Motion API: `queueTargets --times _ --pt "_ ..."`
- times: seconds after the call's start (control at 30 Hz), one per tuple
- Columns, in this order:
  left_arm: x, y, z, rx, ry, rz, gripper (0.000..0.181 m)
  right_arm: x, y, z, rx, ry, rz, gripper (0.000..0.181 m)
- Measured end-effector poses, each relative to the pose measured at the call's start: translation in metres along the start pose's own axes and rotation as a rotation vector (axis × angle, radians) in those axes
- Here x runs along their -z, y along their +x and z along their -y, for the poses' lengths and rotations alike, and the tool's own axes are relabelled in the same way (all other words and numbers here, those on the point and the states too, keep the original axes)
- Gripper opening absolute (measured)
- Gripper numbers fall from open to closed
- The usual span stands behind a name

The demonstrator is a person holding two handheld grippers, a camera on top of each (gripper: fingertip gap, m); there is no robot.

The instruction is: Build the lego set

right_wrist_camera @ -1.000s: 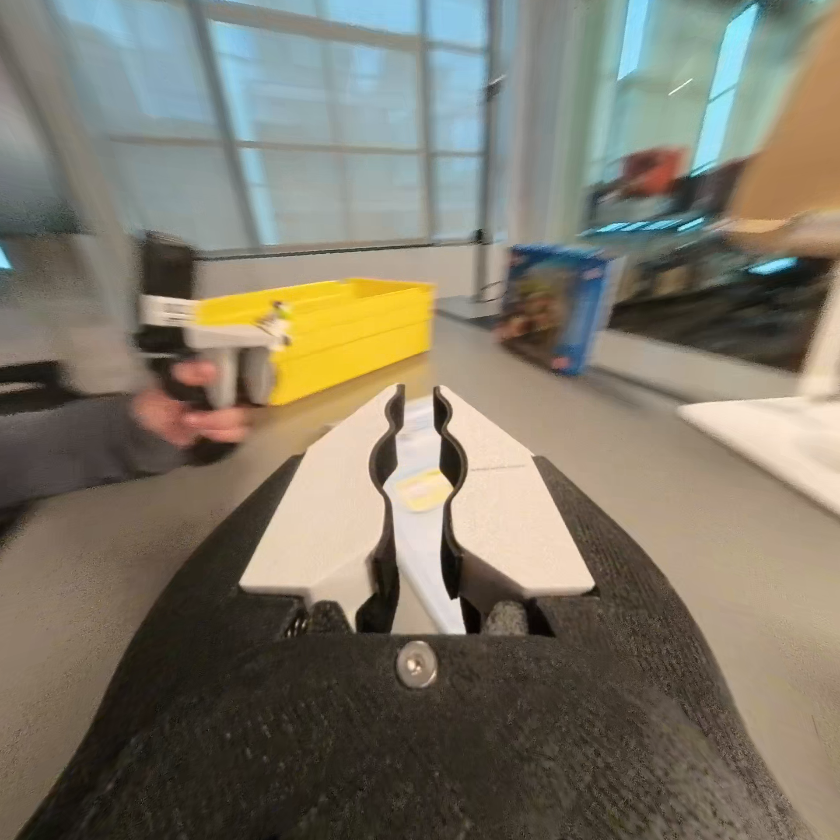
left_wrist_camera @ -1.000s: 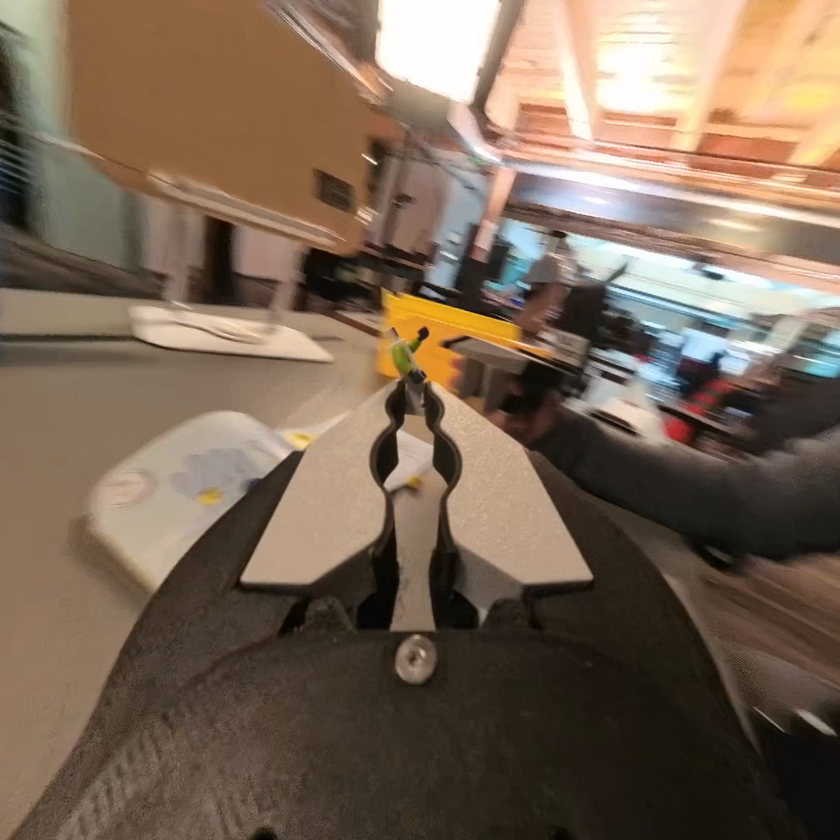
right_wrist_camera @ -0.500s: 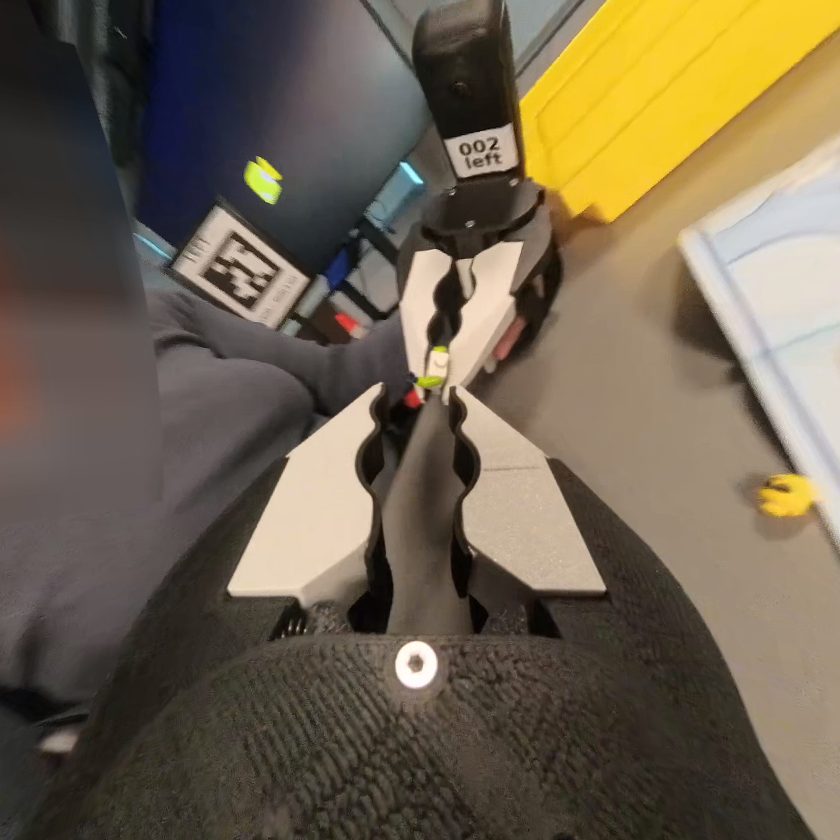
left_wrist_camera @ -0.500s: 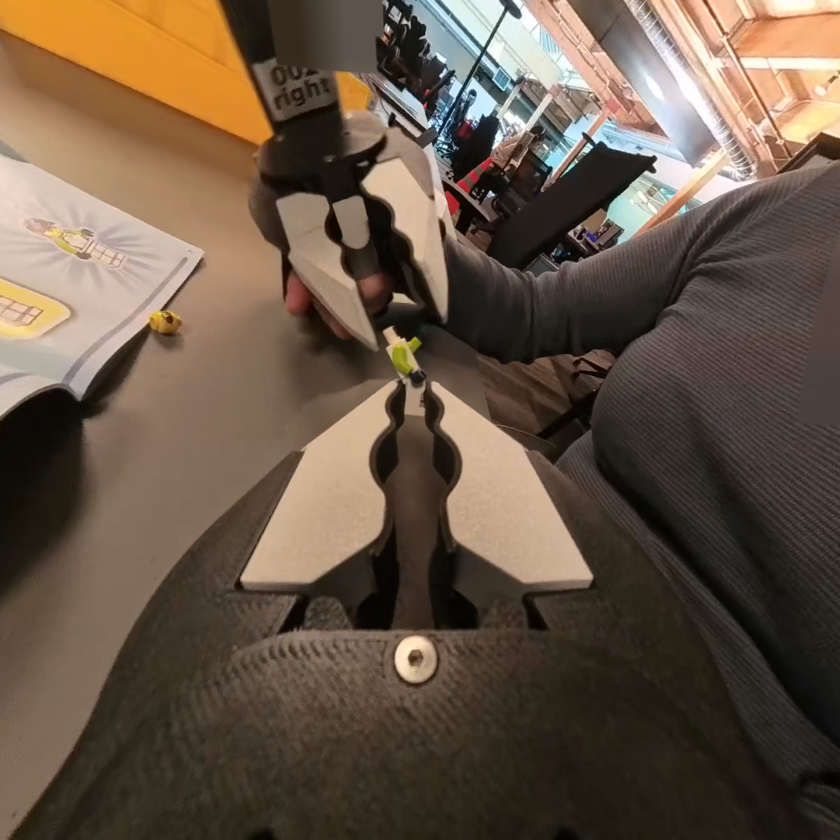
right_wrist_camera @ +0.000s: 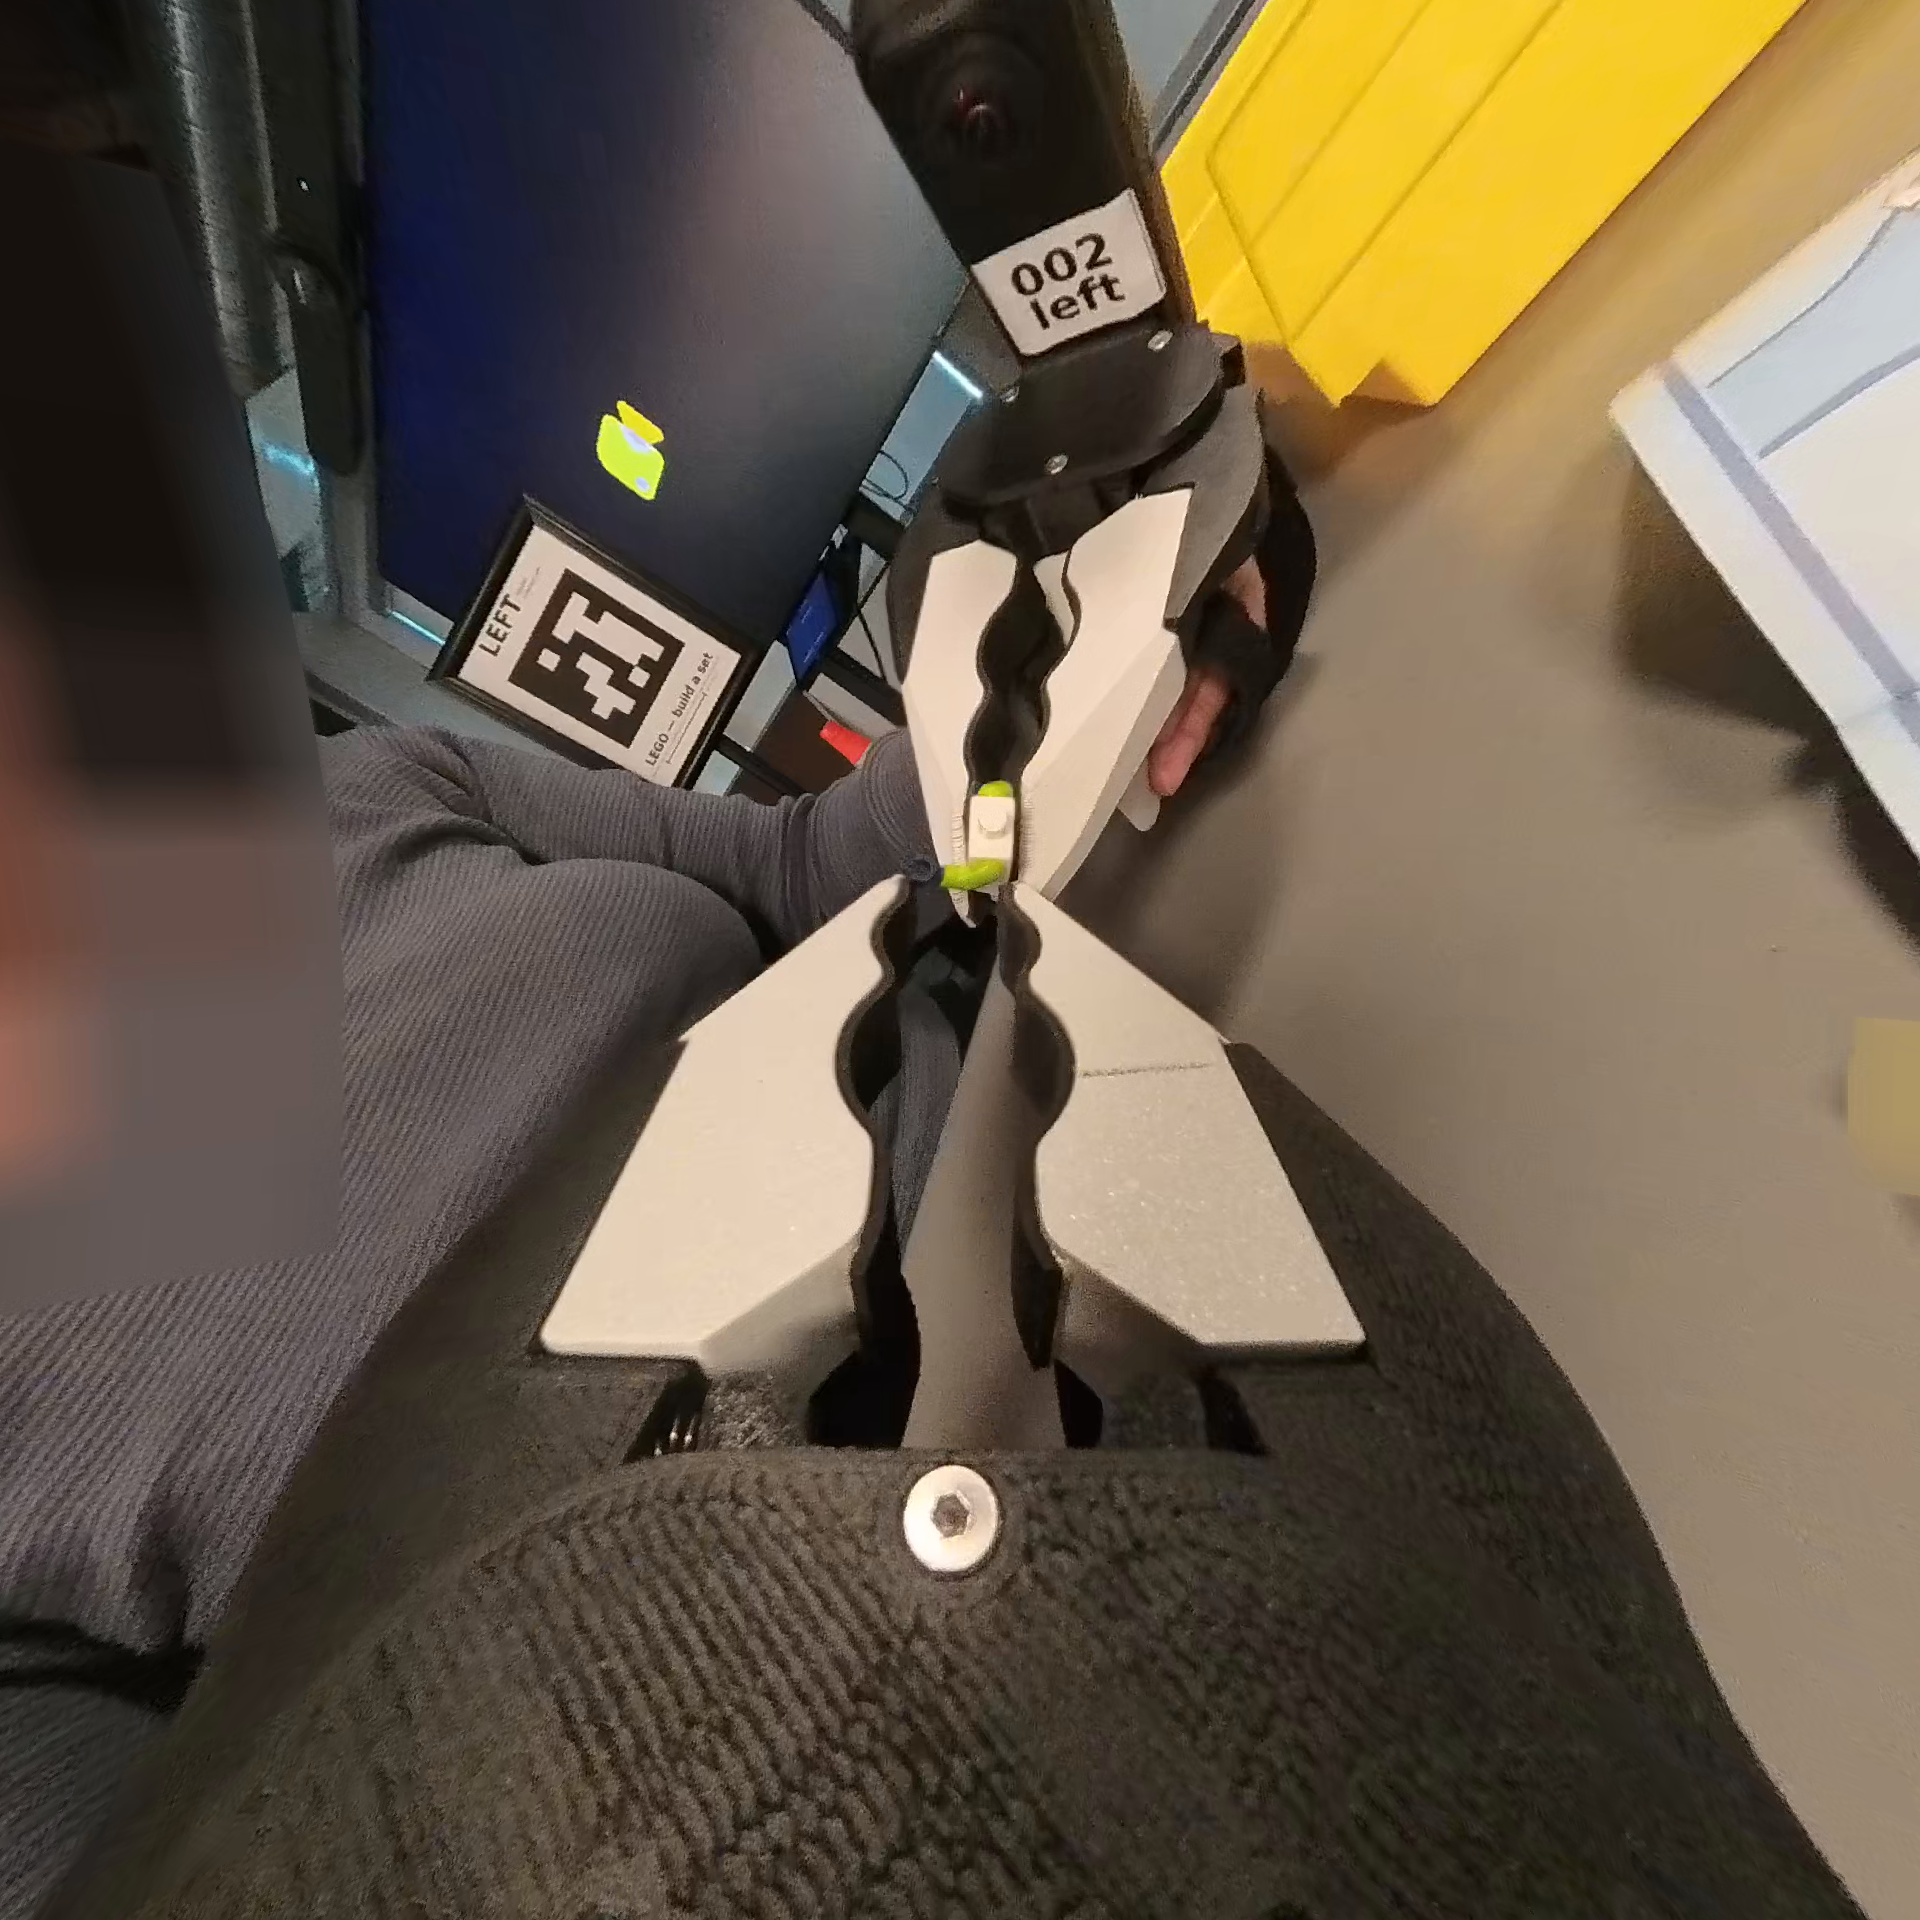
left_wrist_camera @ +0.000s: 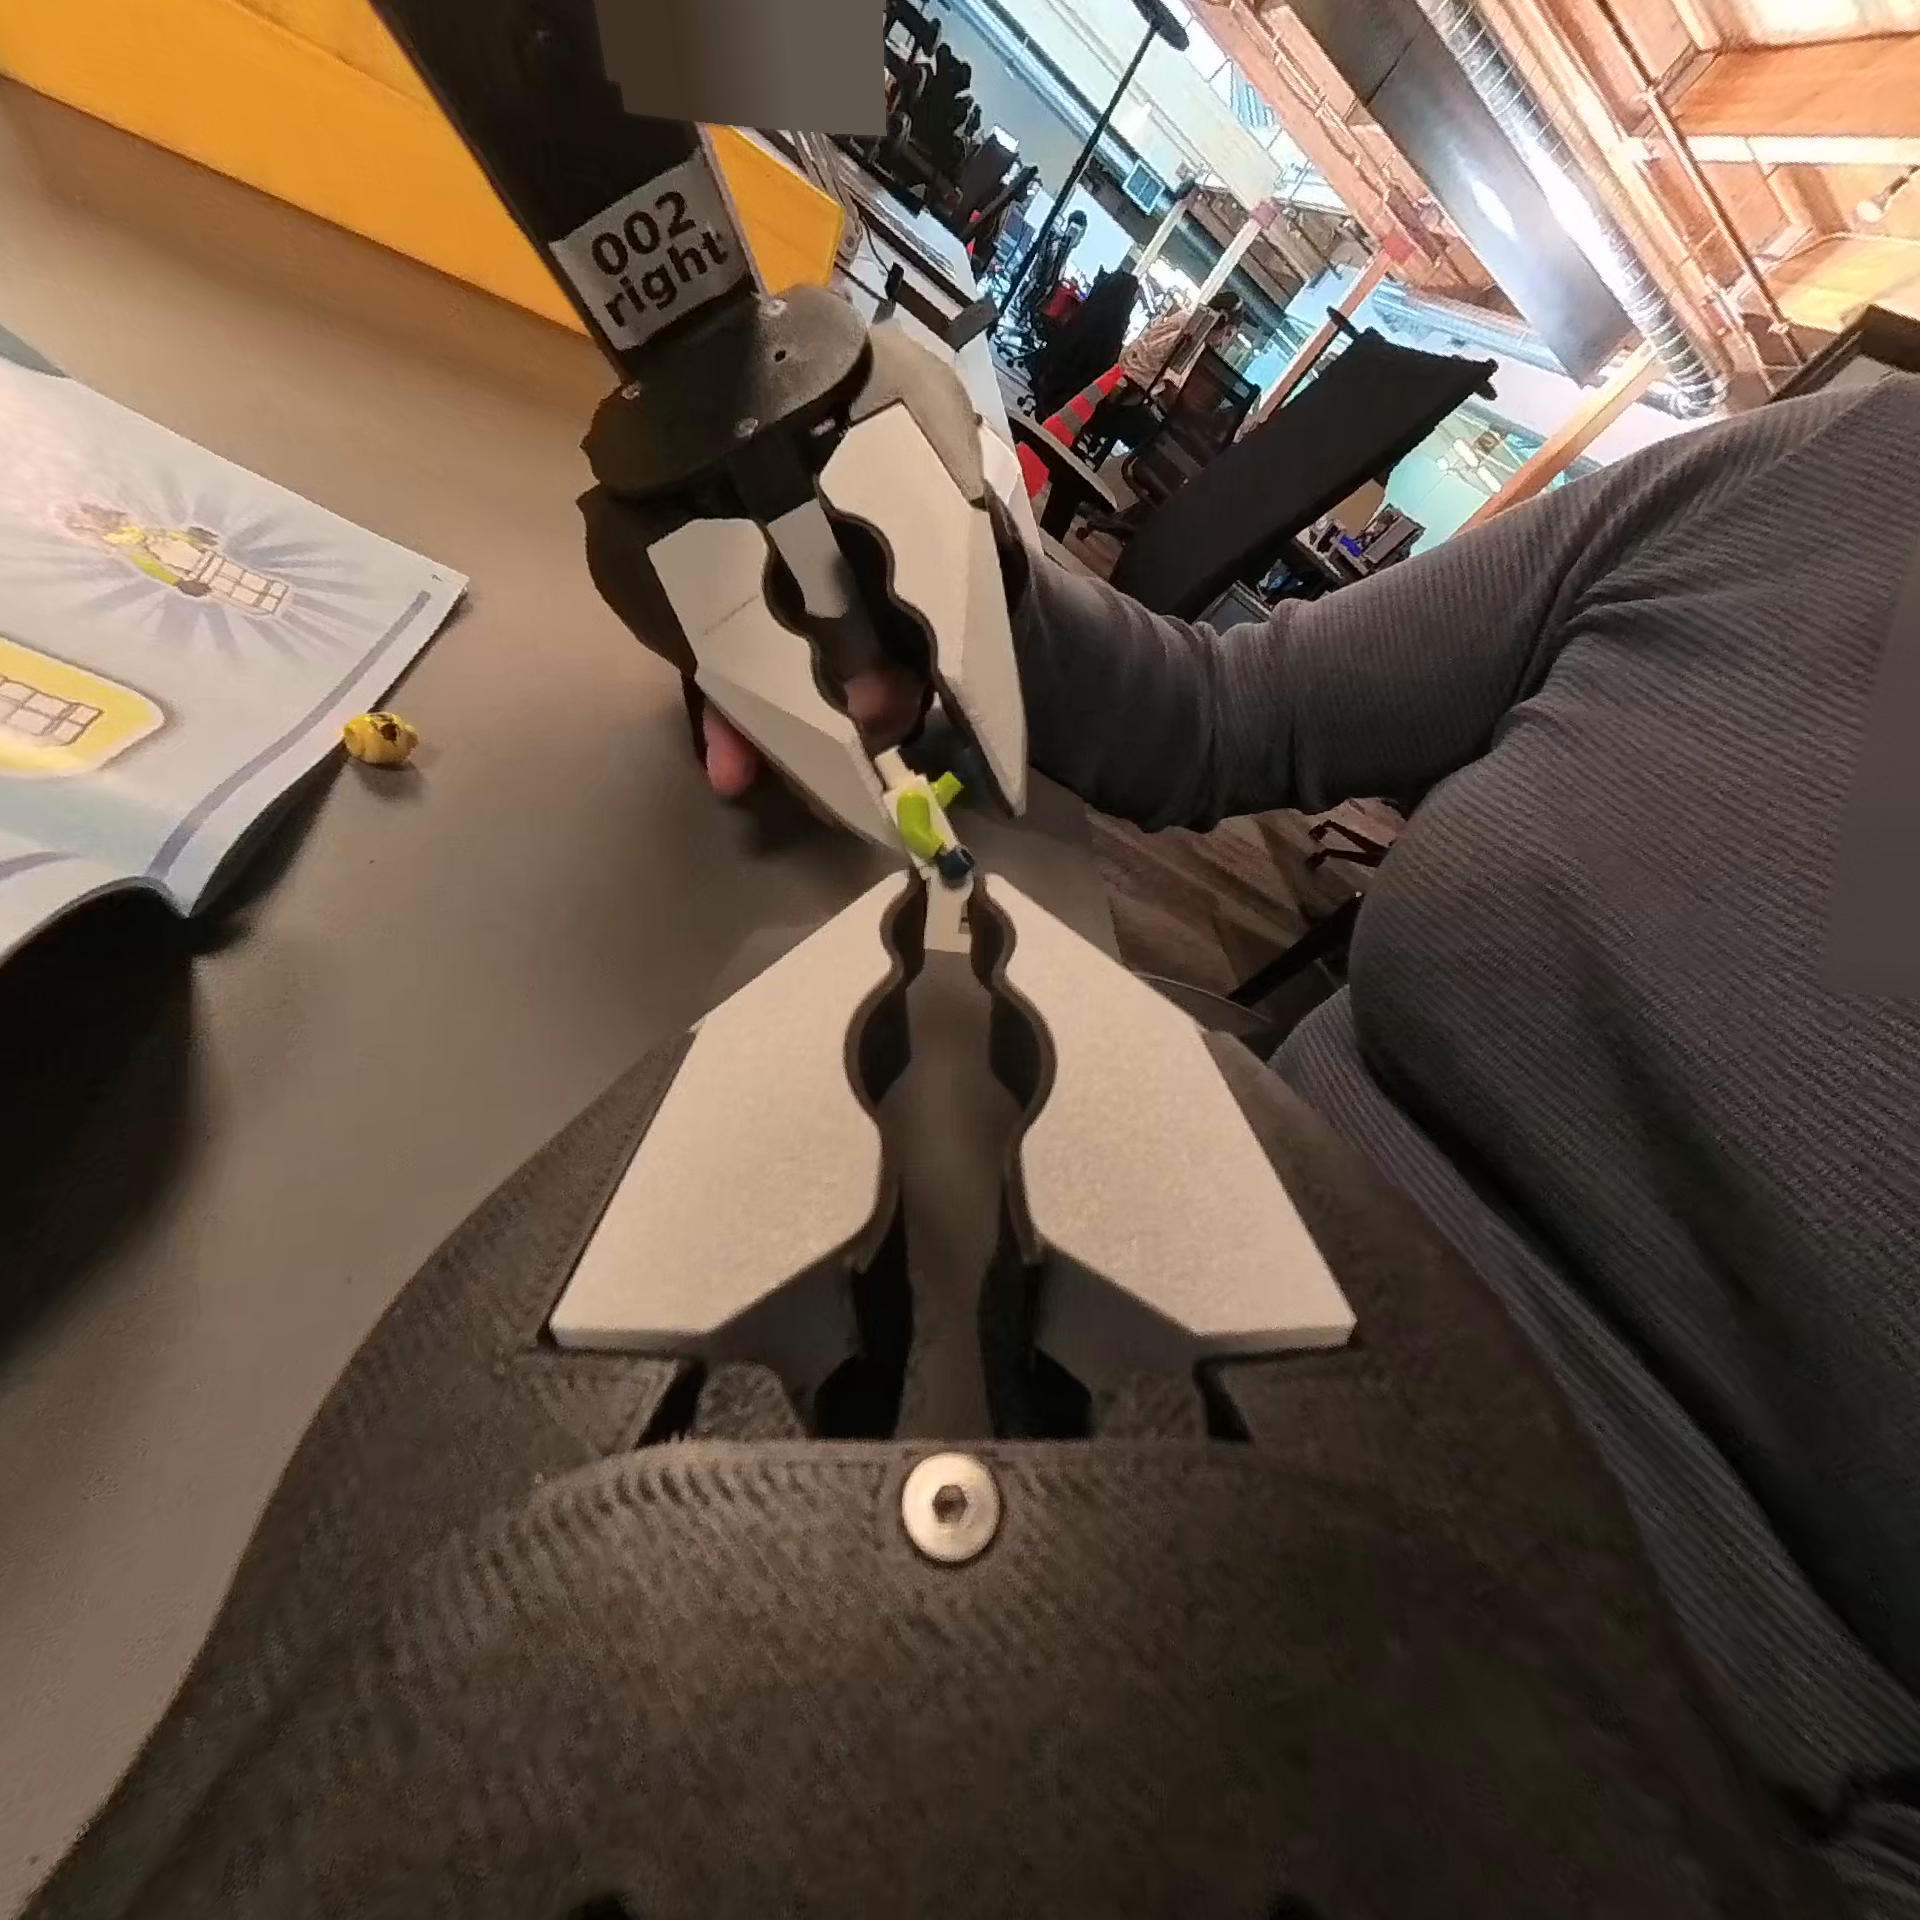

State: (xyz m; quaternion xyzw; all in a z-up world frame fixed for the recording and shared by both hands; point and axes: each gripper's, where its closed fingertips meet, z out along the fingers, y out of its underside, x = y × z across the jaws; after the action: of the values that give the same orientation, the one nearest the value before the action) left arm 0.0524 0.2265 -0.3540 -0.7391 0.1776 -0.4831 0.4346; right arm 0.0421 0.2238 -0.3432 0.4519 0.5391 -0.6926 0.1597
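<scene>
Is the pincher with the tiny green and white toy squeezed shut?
Yes, shut. The left gripper pinches the small white and lime-green lego figure between its grey fingers.

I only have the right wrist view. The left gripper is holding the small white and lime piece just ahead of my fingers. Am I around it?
Observer: Only partly. The left wrist view shows the right gripper open. One finger lies against the white and lime piece, and the other stands clear of it.
Operator: How is the left one holding it?
Observer: The left gripper is shut on the piece's white lower end, right at its fingertips.
Operator: Any loose parts on the table?
Observer: A small yellow head piece lies on the table, beside the corner of the open instruction booklet.
</scene>
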Motion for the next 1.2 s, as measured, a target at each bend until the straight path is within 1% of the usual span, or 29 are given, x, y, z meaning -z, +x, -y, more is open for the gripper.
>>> queueTargets --times 0.03,0.07,0.1,0.17,0.2,0.23,0.33,0.6,0.77,0.9,1.1,1.2 --pt "0.001 -0.001 0.001 0.005 0.005 0.003 0.006 0.000 0.002 0.000 0.007 0.002 -0.013 0.011" --pt "0.001 0.000 0.001 0.008 0.009 -0.005 0.006 -0.001 0.006 -0.001 0.022 -0.007 -0.047 0.000" --pt "0.001 -0.001 0.001 0.011 0.009 -0.004 0.006 -0.002 0.007 -0.001 0.050 -0.015 -0.066 0.000" --pt "0.001 -0.001 0.001 0.010 0.006 -0.002 0.006 -0.001 0.006 -0.002 0.101 -0.022 -0.077 0.000" --pt "0.000 -0.001 0.000 0.010 0.001 -0.002 0.006 0.000 0.003 -0.001 0.107 -0.018 -0.062 0.007" --pt "0.000 0.000 -0.001 0.006 -0.004 -0.007 0.006 0.002 0.001 0.002 0.090 -0.001 -0.042 0.016" --pt "0.000 0.001 -0.001 0.000 -0.007 -0.010 0.006 0.011 -0.001 0.014 0.017 0.080 0.008 0.019" --pt "0.001 0.002 0.000 -0.005 0.004 -0.009 0.006 0.007 -0.001 0.012 -0.038 0.072 0.029 0.012" --pt "0.002 0.000 0.001 -0.001 0.015 -0.001 0.005 0.006 0.001 0.013 -0.004 0.082 0.000 0.015" --pt "0.002 0.000 0.001 0.004 0.017 -0.002 0.005 0.003 0.002 0.010 0.032 0.060 -0.022 0.015" --pt "0.003 -0.002 0.002 0.020 0.022 0.002 0.005 -0.001 0.006 0.005 0.103 0.026 -0.081 0.010" --pt "0.003 -0.001 0.001 0.019 0.017 -0.005 0.006 -0.001 0.006 0.005 0.108 0.019 -0.078 0.011"
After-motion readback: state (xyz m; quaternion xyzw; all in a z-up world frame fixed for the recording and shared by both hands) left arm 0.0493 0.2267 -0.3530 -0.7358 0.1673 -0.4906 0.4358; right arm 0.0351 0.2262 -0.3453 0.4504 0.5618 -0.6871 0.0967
